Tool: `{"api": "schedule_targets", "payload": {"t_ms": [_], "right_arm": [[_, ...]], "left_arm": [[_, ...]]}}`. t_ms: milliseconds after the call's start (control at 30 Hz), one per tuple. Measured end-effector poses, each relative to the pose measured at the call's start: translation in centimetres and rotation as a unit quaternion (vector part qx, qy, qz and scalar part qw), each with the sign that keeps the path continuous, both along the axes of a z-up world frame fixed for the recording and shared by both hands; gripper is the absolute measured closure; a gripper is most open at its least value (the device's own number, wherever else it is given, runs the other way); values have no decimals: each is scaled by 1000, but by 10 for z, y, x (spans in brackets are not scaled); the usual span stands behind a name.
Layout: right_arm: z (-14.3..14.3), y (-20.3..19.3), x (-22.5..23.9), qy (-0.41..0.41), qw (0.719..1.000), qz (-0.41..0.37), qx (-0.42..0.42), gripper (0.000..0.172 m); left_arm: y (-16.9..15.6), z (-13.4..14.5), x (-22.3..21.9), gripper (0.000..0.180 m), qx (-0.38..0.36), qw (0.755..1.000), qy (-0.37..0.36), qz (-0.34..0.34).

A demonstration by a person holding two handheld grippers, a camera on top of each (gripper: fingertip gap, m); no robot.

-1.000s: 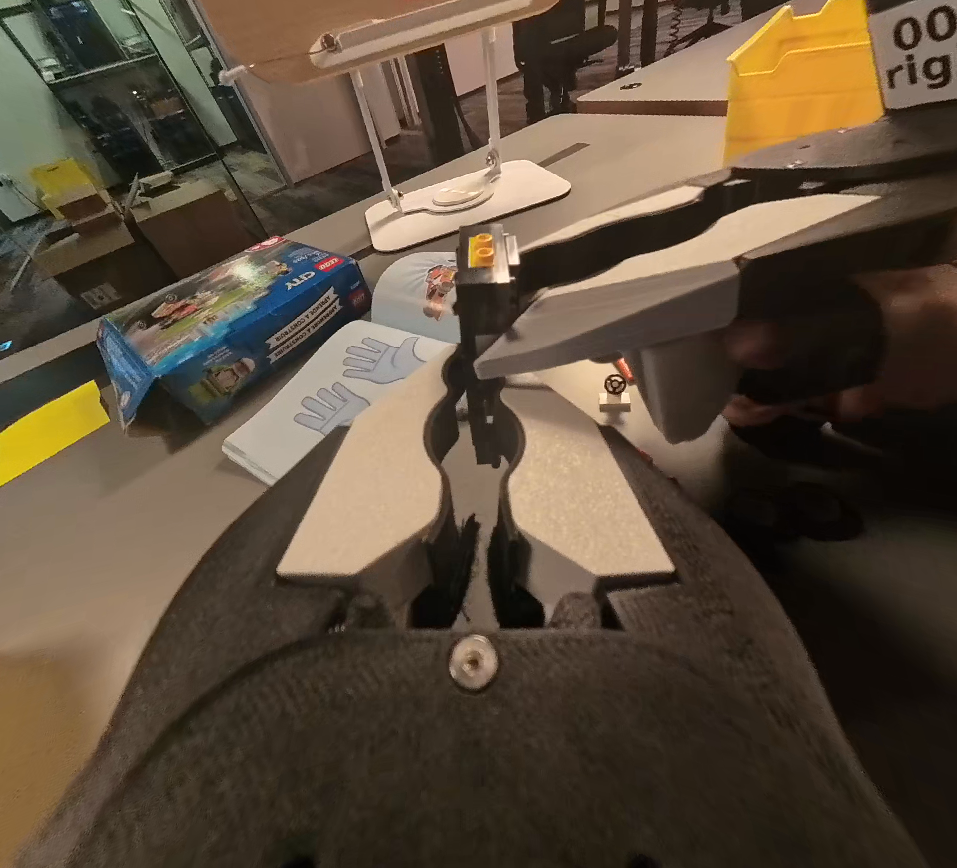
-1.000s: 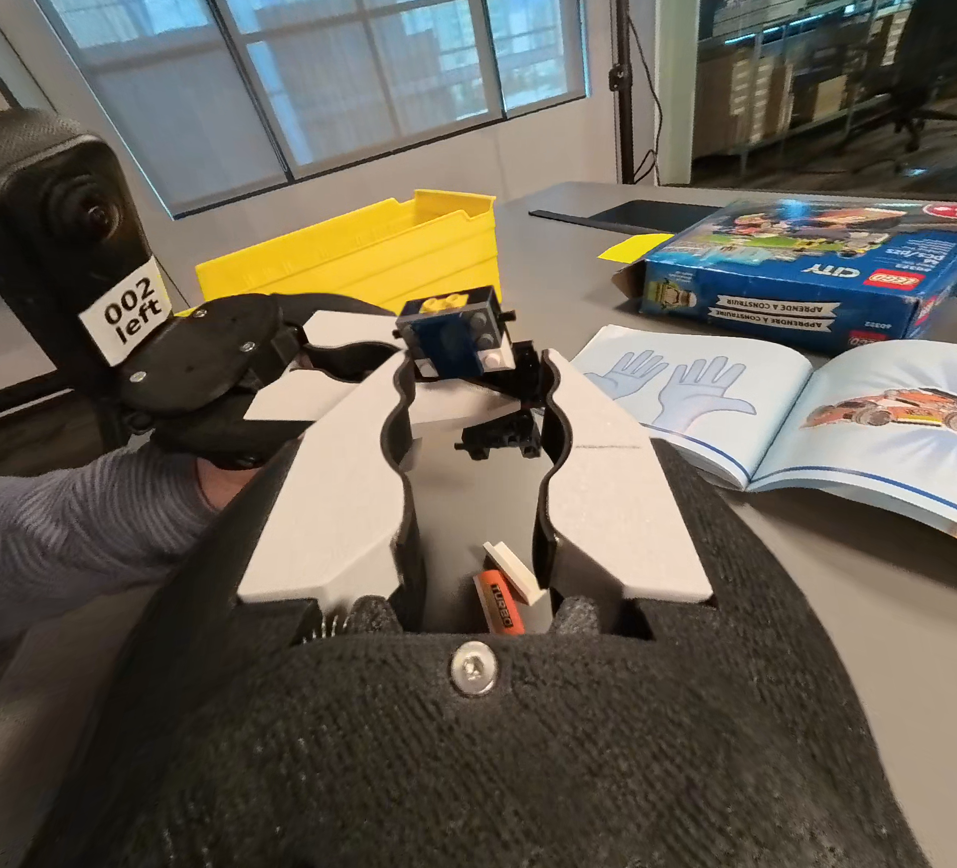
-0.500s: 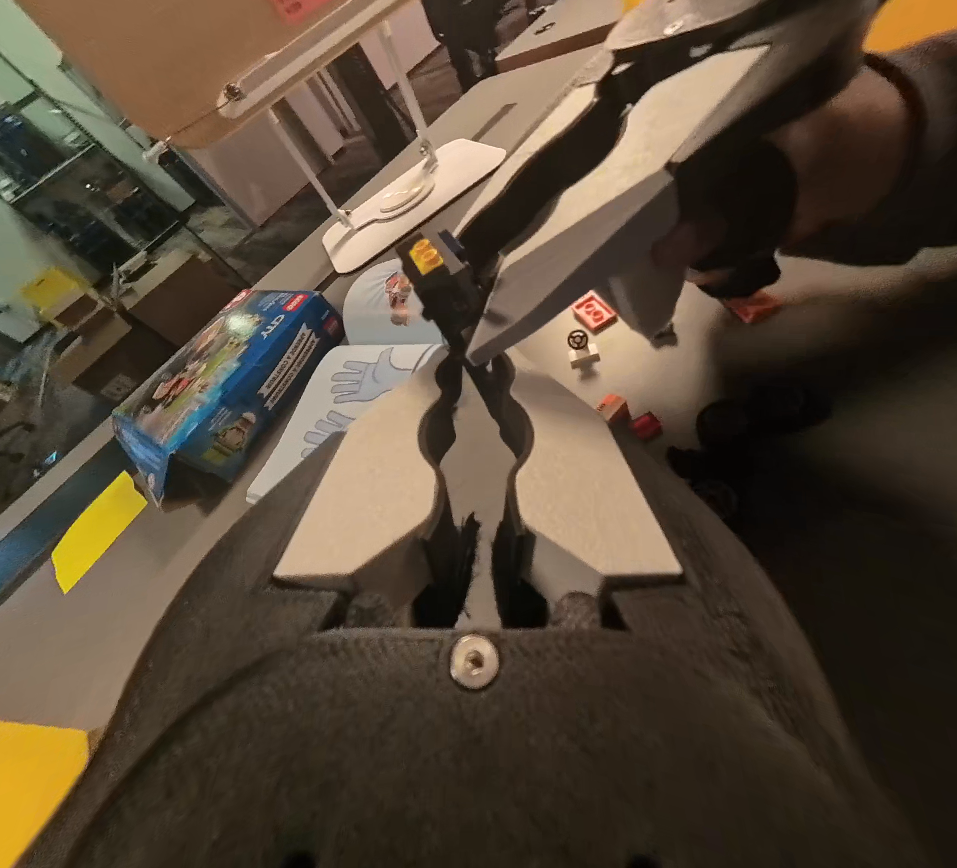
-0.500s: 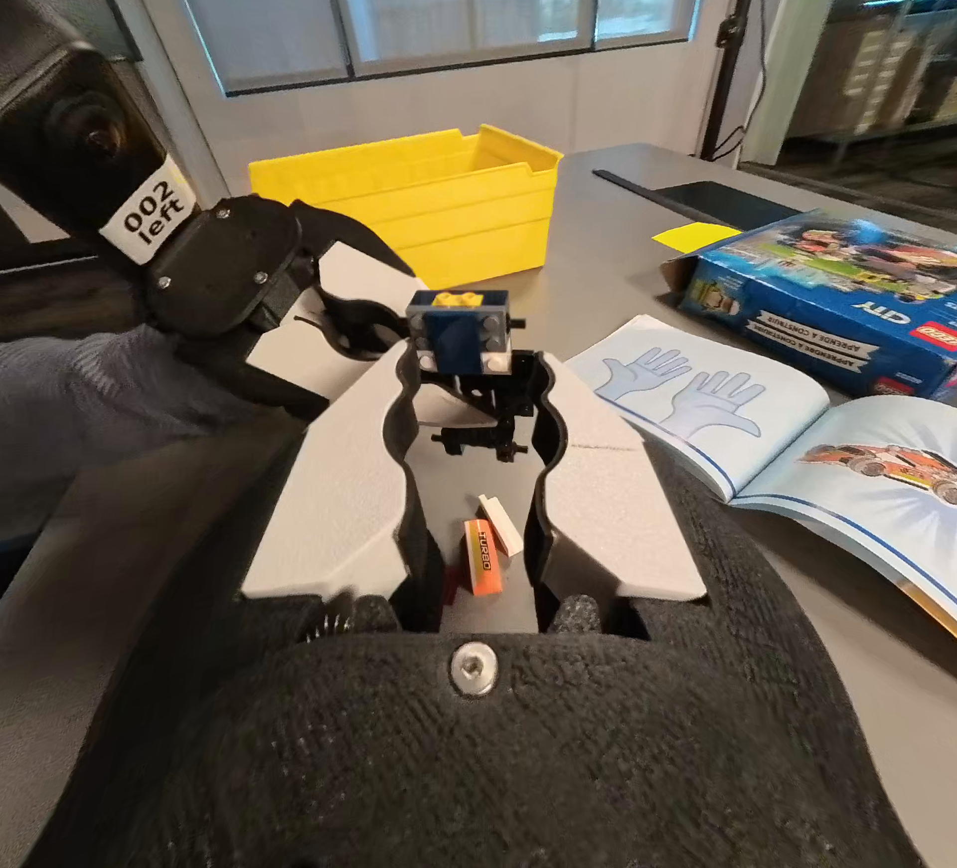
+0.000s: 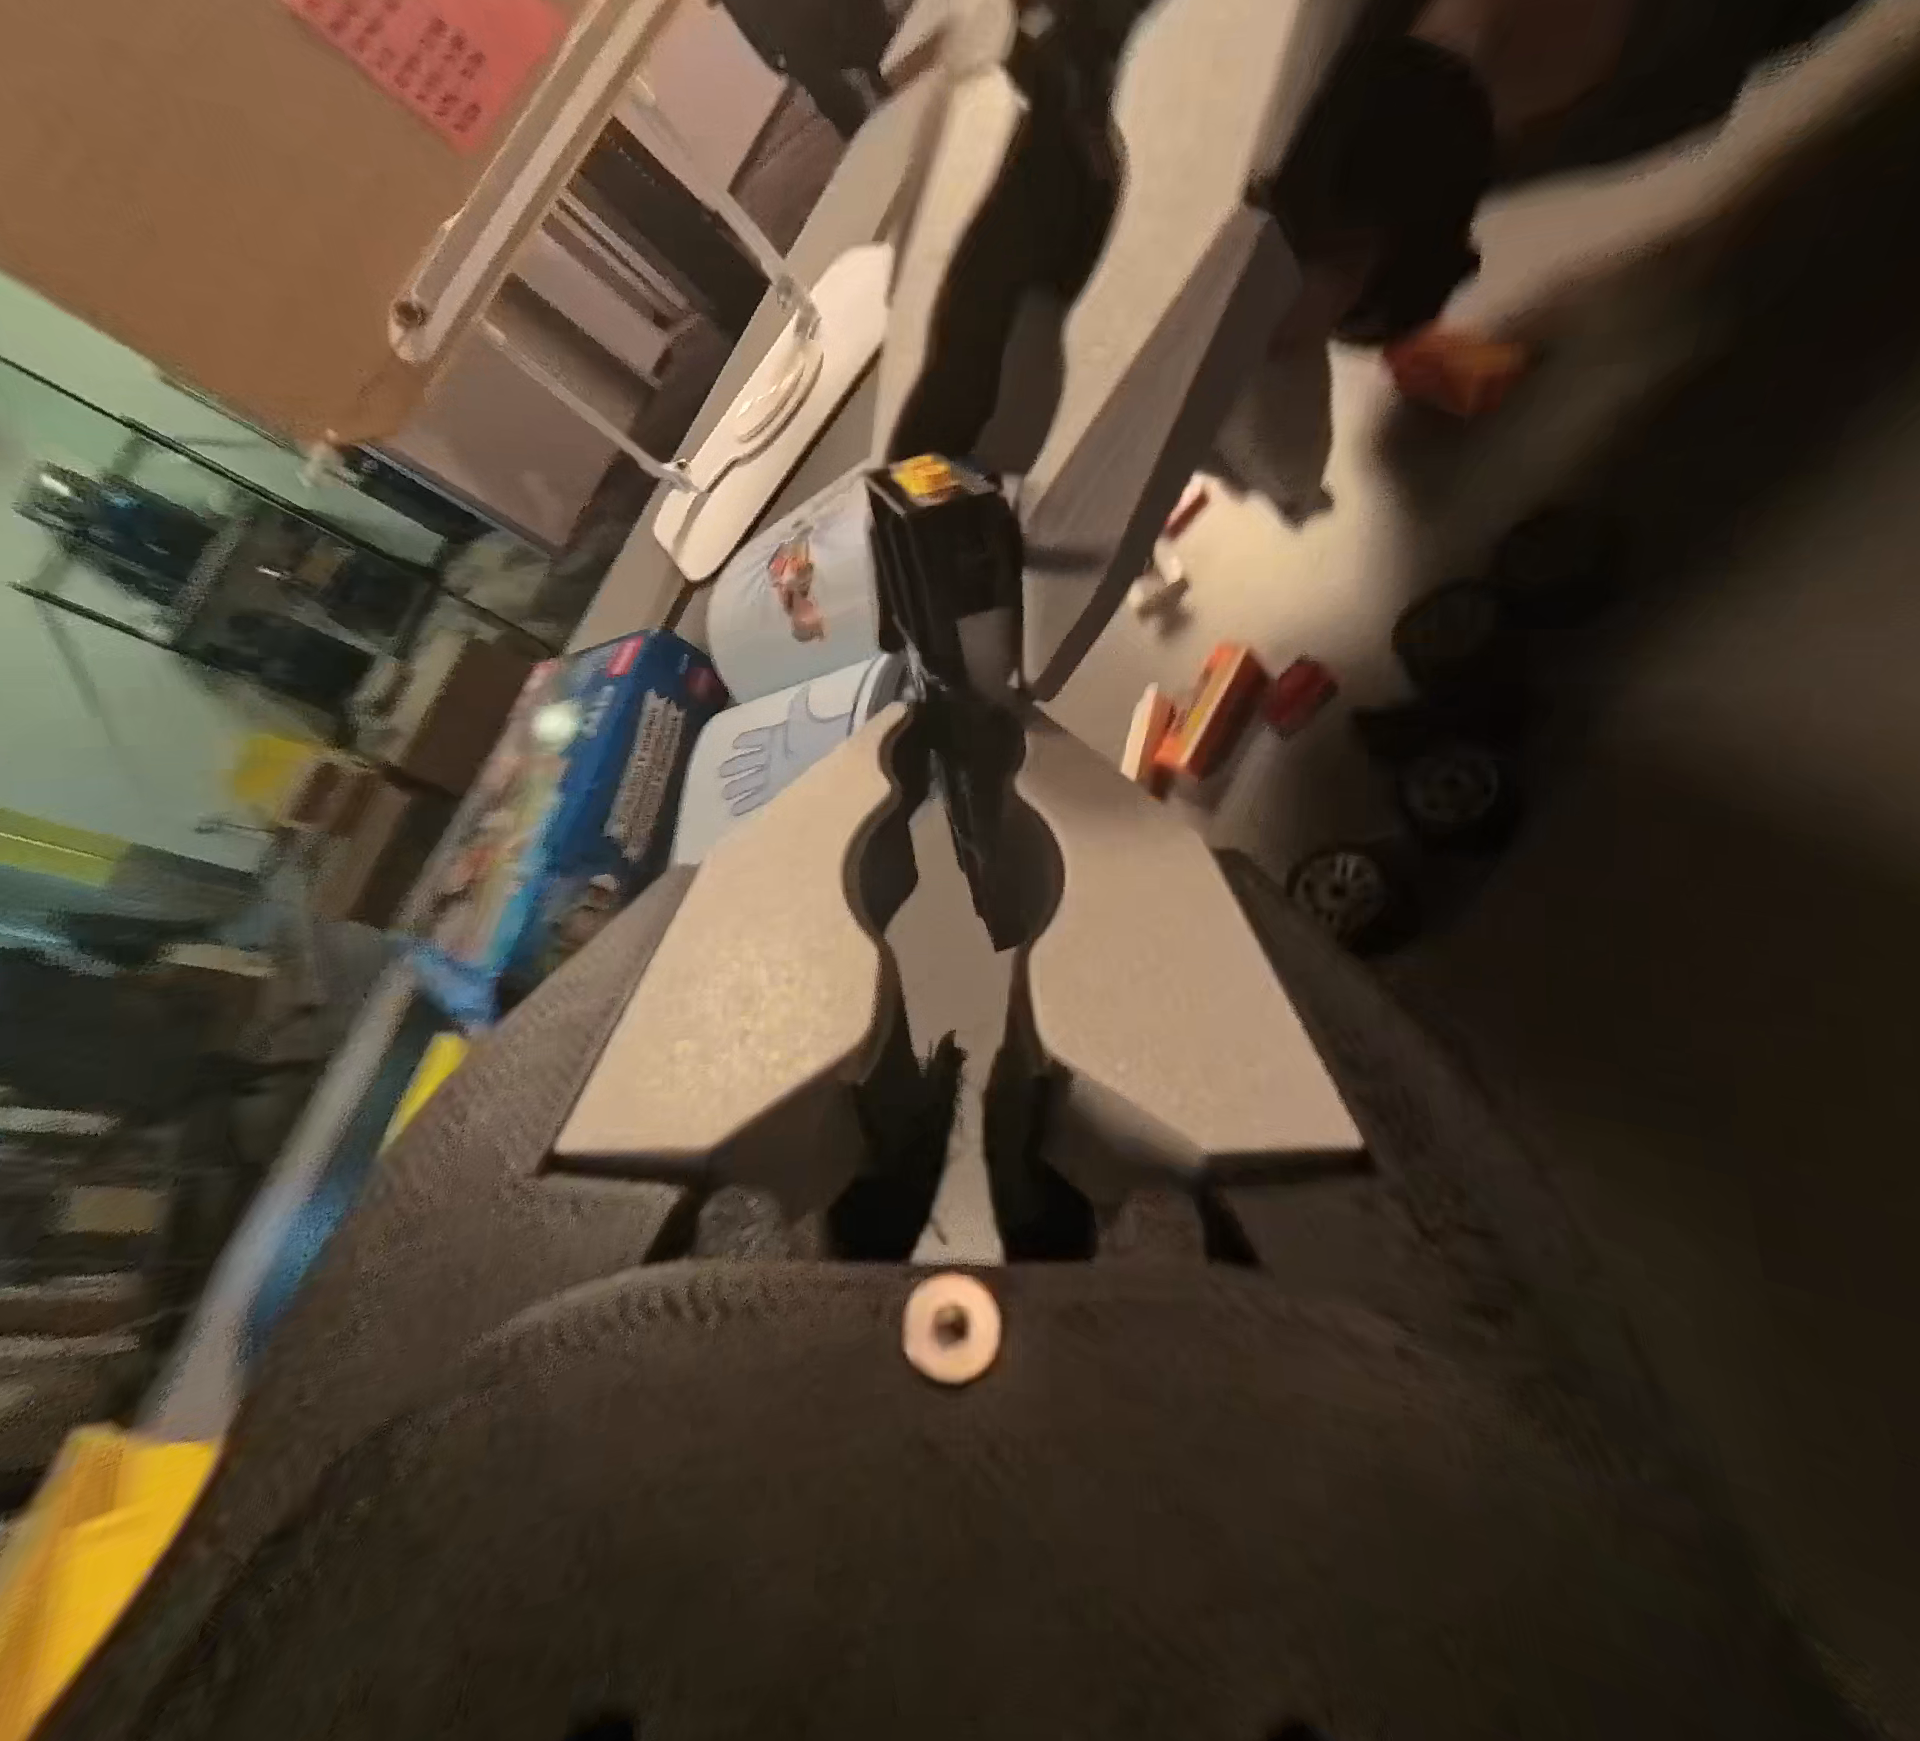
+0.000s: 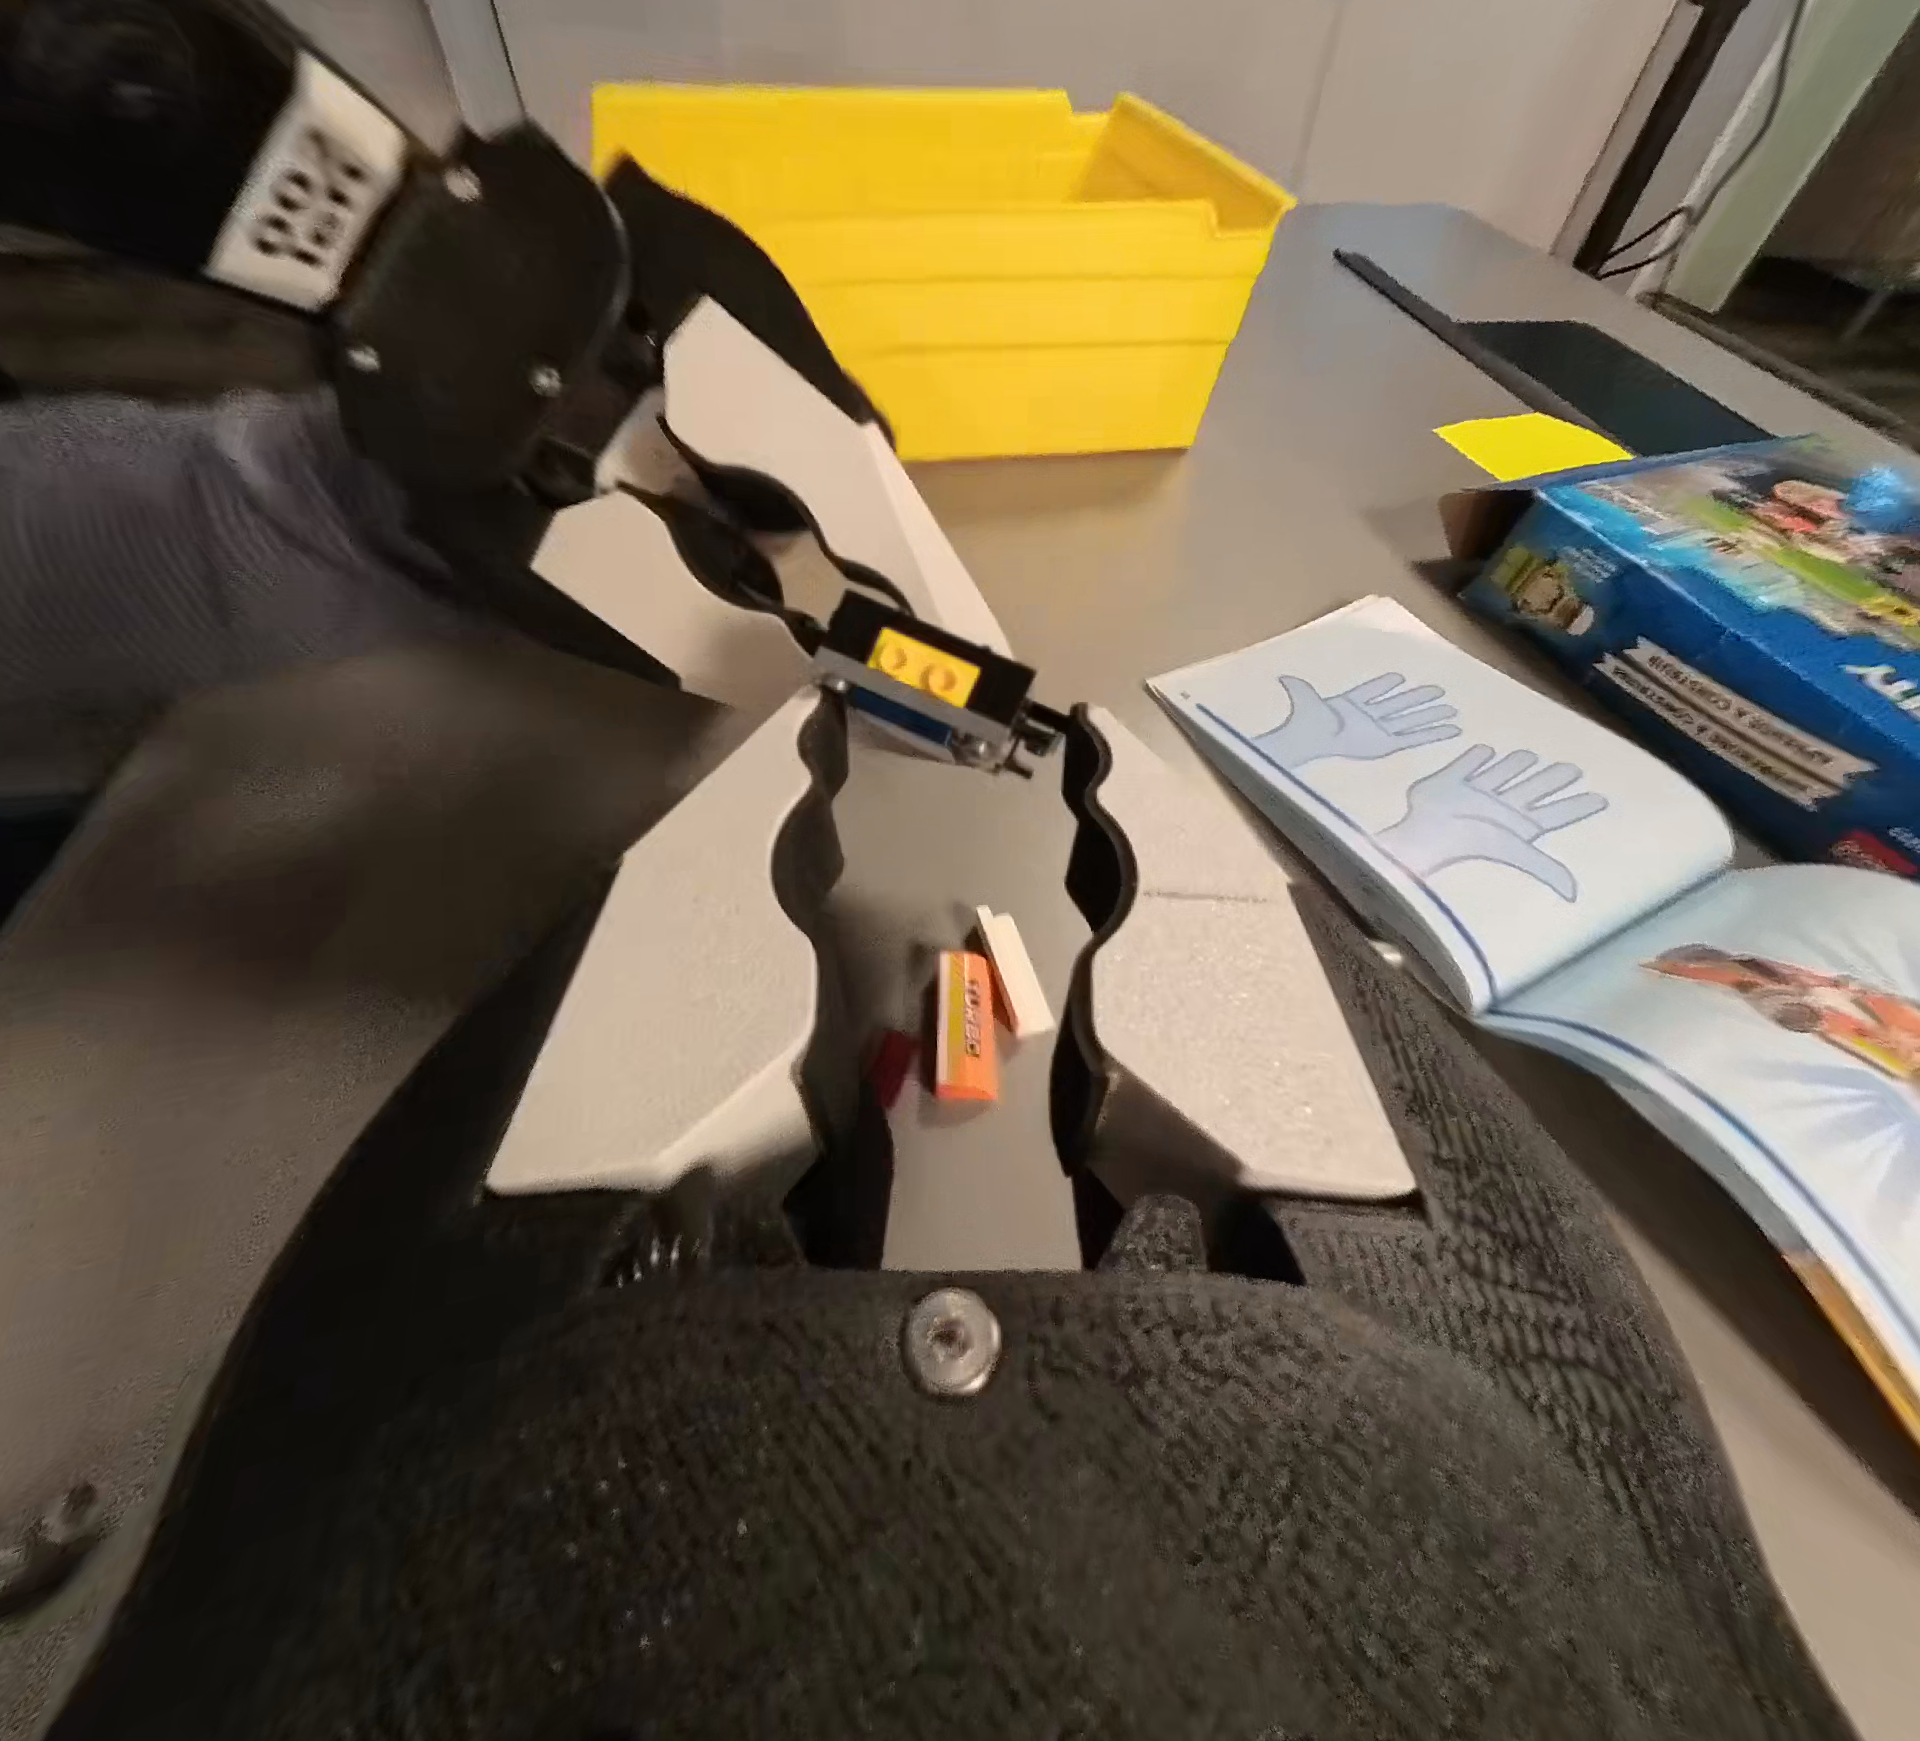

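Left wrist view: the left gripper is pinching the thin black lower part of a small brick assembly, its fingers nearly closed around it. The right gripper is coming in from above, its fingers straddling the assembly's yellow-topped block. This view alone is showing loose wheels and small orange and red pieces lying on the grey table, and a white stand carrying a brown board. Much of it is blurred.

Right wrist view: the right gripper is holding the assembly between widely spread fingers, its ends touching both tips. The left gripper is meeting it from the left. Only here is a yellow bin showing, its inside hidden. An open blue box is lying on its side near an open booklet, contents unseen. Orange and white pieces are lying below.
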State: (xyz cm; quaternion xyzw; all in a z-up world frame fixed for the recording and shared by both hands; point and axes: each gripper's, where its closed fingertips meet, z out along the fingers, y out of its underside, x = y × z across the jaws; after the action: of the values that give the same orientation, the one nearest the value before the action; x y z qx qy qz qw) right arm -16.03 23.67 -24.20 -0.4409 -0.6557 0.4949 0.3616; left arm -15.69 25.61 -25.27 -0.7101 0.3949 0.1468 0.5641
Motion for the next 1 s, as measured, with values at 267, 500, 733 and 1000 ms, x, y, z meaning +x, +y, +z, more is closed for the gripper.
{"api": "schedule_targets", "payload": {"t_ms": [267,500,733,1000], "right_arm": [[-9,12,1,-10,992,-35,123,149],[10,30,-11,33,974,-92,-205,120],[27,23,-17,77,950,-83,-292,124],[46,23,-1,116,975,-109,-153,172]], "left_arm": [[4,-2,-5,176,24,998,52,22],[23,21,-20,176,83,985,-55,138],[26,24,-18,176,87,980,-94,154],[23,39,-9,175,87,970,-187,130]]}}
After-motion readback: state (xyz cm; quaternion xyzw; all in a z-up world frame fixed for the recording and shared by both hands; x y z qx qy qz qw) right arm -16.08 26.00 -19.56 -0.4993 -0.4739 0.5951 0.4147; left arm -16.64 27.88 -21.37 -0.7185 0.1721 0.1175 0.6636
